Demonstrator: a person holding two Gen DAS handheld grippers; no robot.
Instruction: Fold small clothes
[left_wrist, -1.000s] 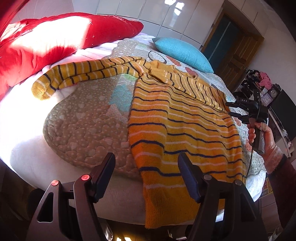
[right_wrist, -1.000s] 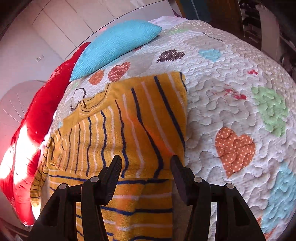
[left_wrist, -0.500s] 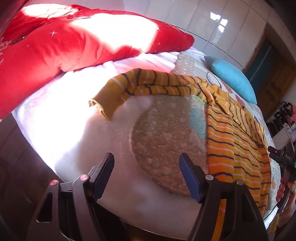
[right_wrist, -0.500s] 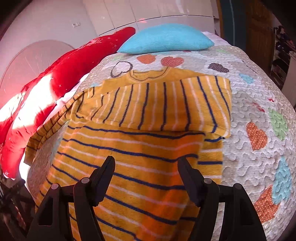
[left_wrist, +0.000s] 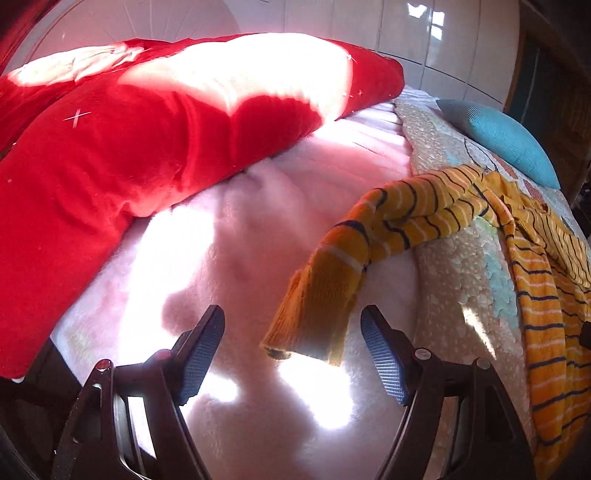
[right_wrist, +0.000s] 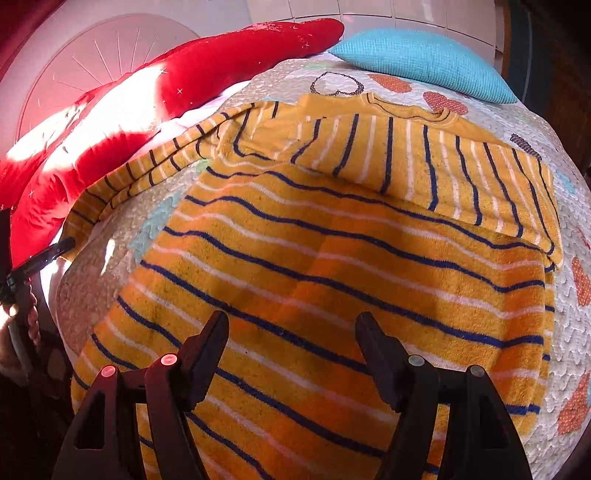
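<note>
Our left gripper (left_wrist: 291, 338) hangs over the pale pink fleece blanket (left_wrist: 229, 236) with its jaws opening and nothing pinched; the cuff of the outstretched sleeve (left_wrist: 314, 295) lies just ahead, framed by the blue-padded fingers (left_wrist: 197, 356) but untouched. Our right gripper (right_wrist: 291, 343) stands wide apart and empty too, hovering above the body of the yellow-orange knitted sweater with navy and white stripes (right_wrist: 332, 266). That sweater lies flat on the quilted bedspread with coloured hearts (right_wrist: 569, 325), its collar toward the turquoise woven cushion (right_wrist: 421, 59), with the big red plush pillow (left_wrist: 155, 122) off to the other side. One sleeve already lies folded across the chest (right_wrist: 424, 162); the other trails over the bedspread edge onto the blanket. We judge the step in hand to be the second sleeve fold, with the first one done. Next we need to bring the left jaws down around the cuff, close on it, and carry it across the chest to lie over the folded sleeve. The knit looks soft and floppy, so we should take a full bite of the cuff or it may slip free mid-carry.
</note>
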